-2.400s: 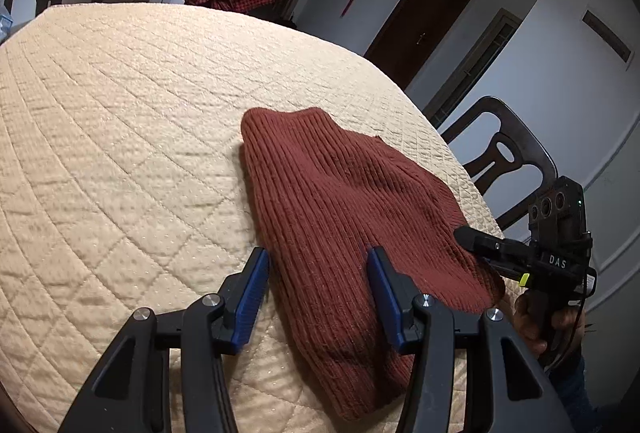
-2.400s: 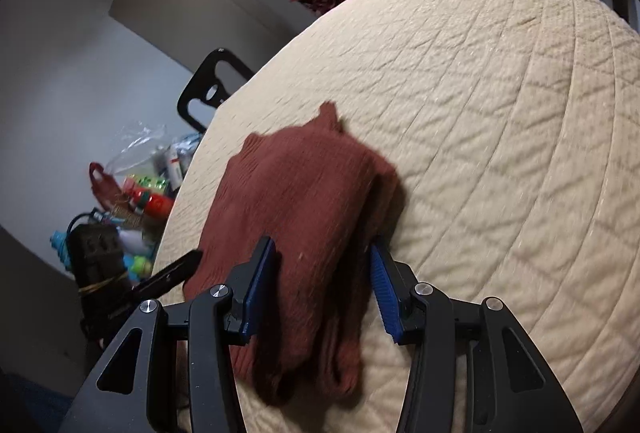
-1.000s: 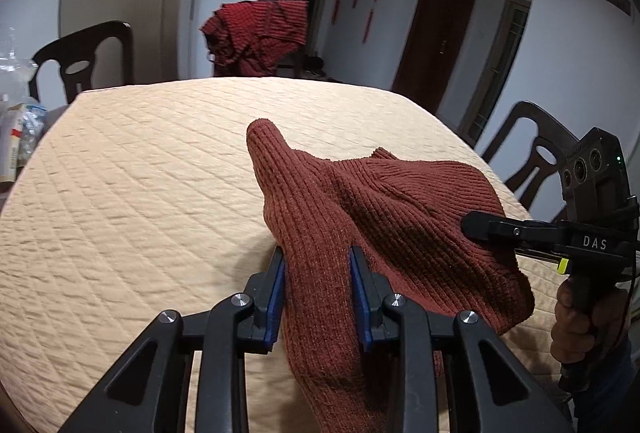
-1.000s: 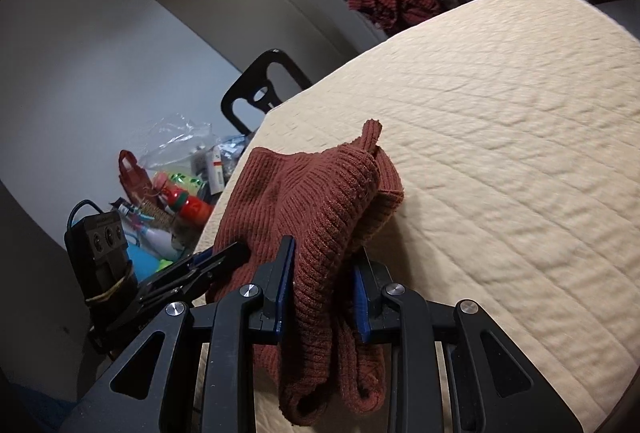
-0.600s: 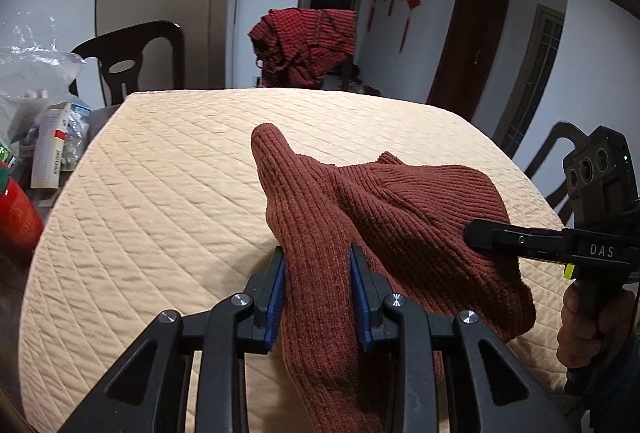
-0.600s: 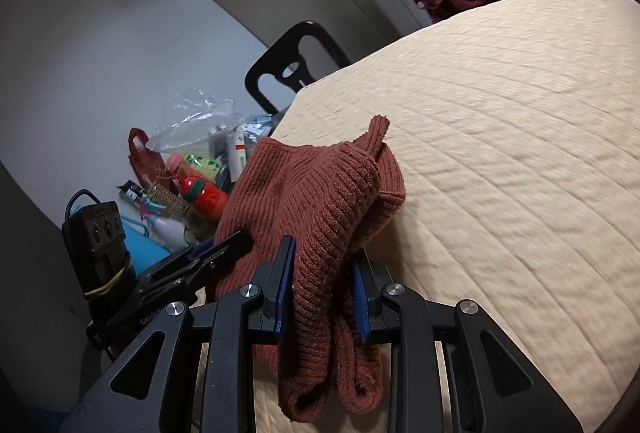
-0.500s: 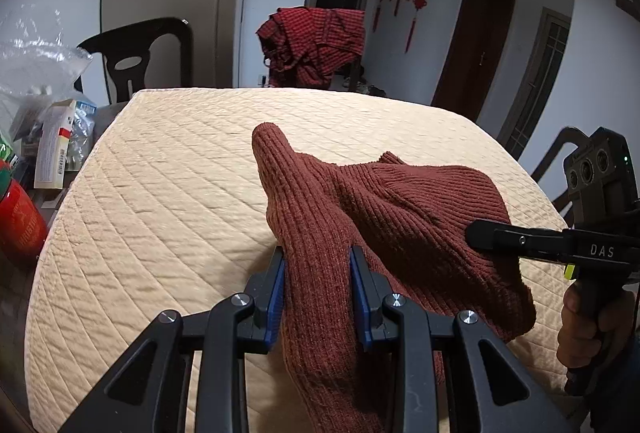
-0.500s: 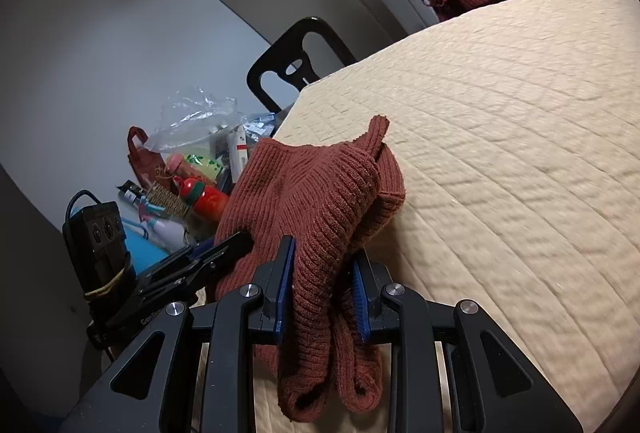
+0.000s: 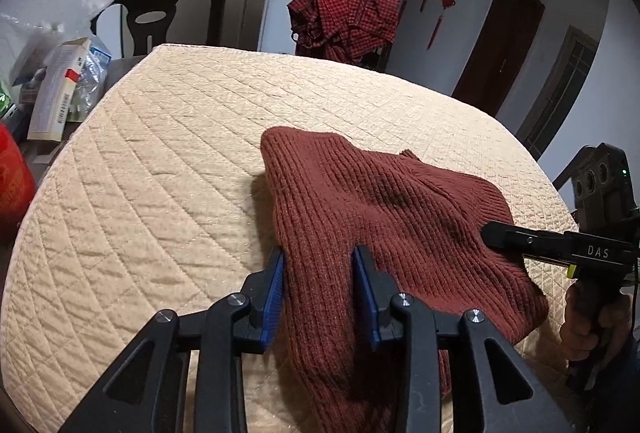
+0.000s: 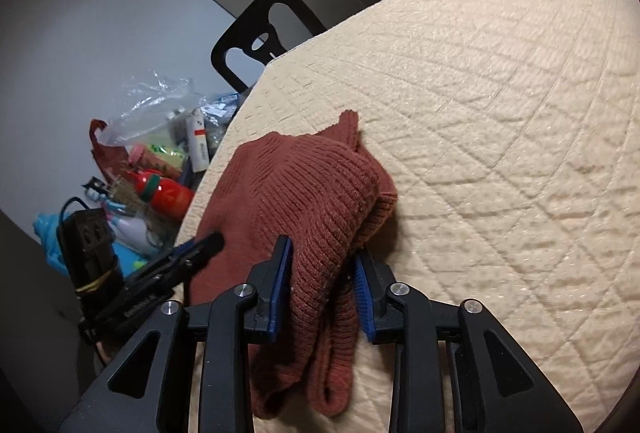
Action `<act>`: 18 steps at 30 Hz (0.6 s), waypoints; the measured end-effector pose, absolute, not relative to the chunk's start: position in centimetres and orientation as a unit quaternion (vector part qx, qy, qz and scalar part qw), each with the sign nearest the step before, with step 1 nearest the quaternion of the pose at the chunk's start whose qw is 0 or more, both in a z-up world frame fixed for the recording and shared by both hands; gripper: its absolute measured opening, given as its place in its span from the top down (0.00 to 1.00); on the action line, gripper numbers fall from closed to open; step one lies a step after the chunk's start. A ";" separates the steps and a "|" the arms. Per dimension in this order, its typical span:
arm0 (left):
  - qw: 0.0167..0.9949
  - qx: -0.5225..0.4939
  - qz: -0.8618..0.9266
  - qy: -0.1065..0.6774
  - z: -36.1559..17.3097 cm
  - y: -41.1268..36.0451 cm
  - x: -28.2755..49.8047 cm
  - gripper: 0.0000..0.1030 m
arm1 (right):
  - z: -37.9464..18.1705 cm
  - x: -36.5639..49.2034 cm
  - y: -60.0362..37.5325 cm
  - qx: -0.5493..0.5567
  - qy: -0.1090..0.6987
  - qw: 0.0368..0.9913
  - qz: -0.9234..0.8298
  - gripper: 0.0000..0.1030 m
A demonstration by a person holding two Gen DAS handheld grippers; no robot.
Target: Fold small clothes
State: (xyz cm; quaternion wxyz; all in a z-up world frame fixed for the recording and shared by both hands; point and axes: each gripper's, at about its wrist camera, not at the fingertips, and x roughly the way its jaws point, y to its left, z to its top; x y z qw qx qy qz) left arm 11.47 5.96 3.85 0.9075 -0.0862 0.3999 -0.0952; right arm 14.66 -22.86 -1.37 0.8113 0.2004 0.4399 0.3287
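Observation:
A rust-red ribbed knit garment lies bunched on the beige quilted table. My left gripper is shut on its near edge, and cloth hangs down below the blue pads. My right gripper is shut on the other near edge of the same garment, with folded layers hanging under it. In the left wrist view the right gripper pokes in from the right against the knit. In the right wrist view the left gripper reaches in from the left.
A red checked cloth hangs over a chair at the table's far side. A dark chair stands at the left. A cluttered heap of bags, boxes and a red bottle sits beside the table's left edge.
Both grippers closed on the garment's near edge and lifted it. Since half a second ago the garment has sunk lower and its far fold lies flatter on the table.

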 end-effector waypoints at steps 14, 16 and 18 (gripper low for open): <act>0.920 -0.042 -0.066 0.385 4.4 4.1 12.4 0.64 | -0.6 17.2 -19.8 0.079 0.430 0.859 0.265 0.70; 0.921 -0.037 -0.058 0.384 4.2 3.8 12.2 0.64 | -1.0 17.1 -20.0 0.081 0.428 0.859 0.268 0.70; 0.922 -0.037 -0.058 0.382 4.7 3.7 11.7 0.64 | -0.2 16.3 -20.2 0.074 0.419 0.865 0.267 0.70</act>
